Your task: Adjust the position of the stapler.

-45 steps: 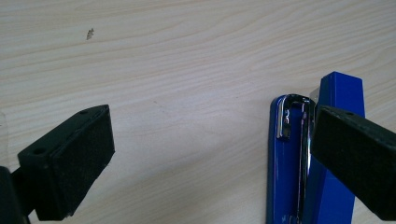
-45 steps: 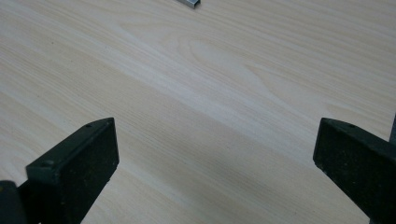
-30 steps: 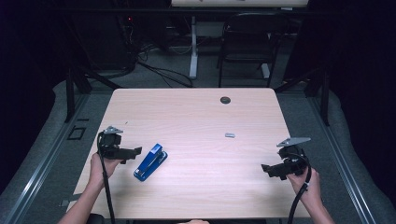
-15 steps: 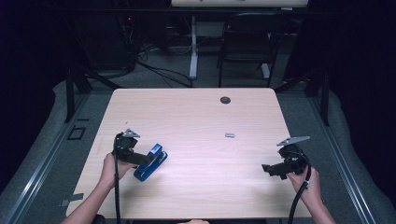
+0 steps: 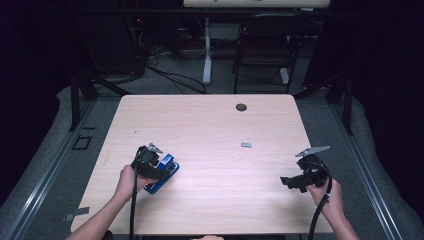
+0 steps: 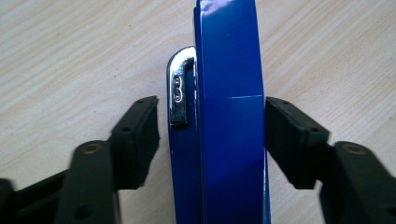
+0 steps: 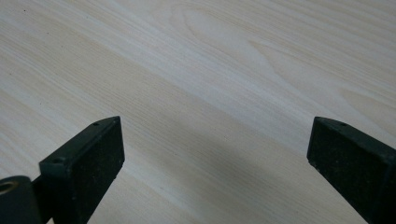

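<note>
A blue stapler (image 5: 169,169) with a chrome front piece lies on the wooden table (image 5: 210,120) at the front left. My left gripper (image 5: 161,173) straddles it, and the jaws have just been closing. In the left gripper view the stapler (image 6: 229,116) runs lengthwise between the pads of this gripper (image 6: 210,135). One pad (image 6: 285,135) meets its blue side. The other pad (image 6: 137,140) stands a sliver off the base, so the grip is not tight. My right gripper (image 5: 289,182) hovers open near the front right, with bare wood between its jaws (image 7: 215,154).
A small grey metal piece (image 5: 245,145) lies right of the table's centre. A black round grommet (image 5: 241,107) sits near the far edge. A chair and cables stand on the floor beyond the table.
My left gripper has moved right and down onto the stapler, and its jaws have narrowed around it. The right hand has kept still.
</note>
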The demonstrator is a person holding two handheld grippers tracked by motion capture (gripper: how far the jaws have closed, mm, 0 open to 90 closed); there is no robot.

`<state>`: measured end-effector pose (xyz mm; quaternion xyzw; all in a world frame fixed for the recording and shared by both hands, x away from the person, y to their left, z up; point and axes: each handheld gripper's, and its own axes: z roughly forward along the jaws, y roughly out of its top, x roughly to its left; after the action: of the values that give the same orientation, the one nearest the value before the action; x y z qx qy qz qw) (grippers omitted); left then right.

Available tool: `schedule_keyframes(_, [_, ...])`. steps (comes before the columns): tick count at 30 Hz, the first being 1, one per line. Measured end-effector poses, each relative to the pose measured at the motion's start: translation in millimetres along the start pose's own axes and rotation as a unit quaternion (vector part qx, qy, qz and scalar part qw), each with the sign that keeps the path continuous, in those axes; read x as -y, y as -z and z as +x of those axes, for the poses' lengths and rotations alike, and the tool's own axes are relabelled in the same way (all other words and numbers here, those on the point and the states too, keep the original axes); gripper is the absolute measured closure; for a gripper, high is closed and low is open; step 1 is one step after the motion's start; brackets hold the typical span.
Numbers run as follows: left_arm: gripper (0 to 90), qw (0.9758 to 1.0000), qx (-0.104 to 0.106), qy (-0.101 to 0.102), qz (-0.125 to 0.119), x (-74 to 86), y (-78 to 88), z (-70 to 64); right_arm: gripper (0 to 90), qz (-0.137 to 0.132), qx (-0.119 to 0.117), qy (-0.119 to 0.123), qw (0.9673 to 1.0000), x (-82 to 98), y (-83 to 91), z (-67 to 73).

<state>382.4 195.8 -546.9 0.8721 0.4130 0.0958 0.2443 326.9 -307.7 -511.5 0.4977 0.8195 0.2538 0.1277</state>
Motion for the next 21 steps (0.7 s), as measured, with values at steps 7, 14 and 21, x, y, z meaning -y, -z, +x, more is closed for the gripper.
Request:
schedule_keyframes(7, [58.8,0.9998,0.017,-0.011,-0.003,0.0,-0.7,-0.1,4.3,-0.001,0.002,0.0,1.0,0.4,0.6,0.1])
schedule_keyframes(14, [63.2,0.9994,0.014,-0.031,-0.006,0.4,-0.9,-1.9,5.0,0.001,0.002,0.007,1.0,-0.5,0.8,1.5])
schedule_keyframes(21, [65.8,0.9975,0.028,-0.063,-0.01,-1.6,-2.8,-10.0,5.4,0.001,-0.001,0.007,1.0,-1.3,-0.7,2.6])
